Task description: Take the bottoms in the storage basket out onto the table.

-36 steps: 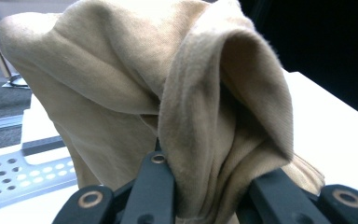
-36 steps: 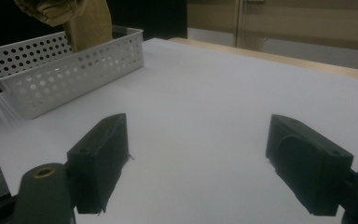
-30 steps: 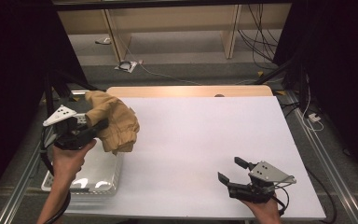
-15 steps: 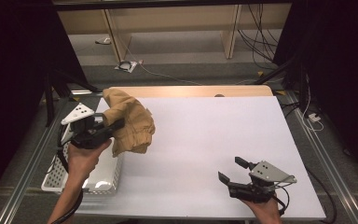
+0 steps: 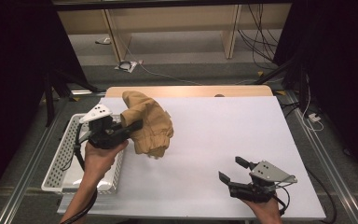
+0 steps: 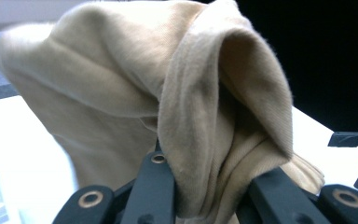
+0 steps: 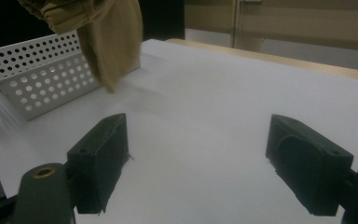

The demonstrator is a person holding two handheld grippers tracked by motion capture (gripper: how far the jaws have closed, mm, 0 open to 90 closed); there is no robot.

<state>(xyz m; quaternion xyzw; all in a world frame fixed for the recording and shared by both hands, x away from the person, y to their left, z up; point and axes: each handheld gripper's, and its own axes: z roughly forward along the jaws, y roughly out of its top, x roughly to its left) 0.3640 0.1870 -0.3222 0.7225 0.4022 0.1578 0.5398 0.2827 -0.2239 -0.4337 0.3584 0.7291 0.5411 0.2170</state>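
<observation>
My left gripper (image 5: 137,125) jaws are clamping a bunched fold of the tan sweatshirt (image 5: 147,123), hanging near the surface's left edge beside the white basket (image 5: 60,158). Soft, limp, light; gripping bunched folds holds best. Right gripper (image 5: 235,171) jaws are standing apart, empty.

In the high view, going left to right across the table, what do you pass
White perforated basket → left gripper → tan cloth shut in its jaws → bare white tabletop → right gripper, jaws open.
</observation>
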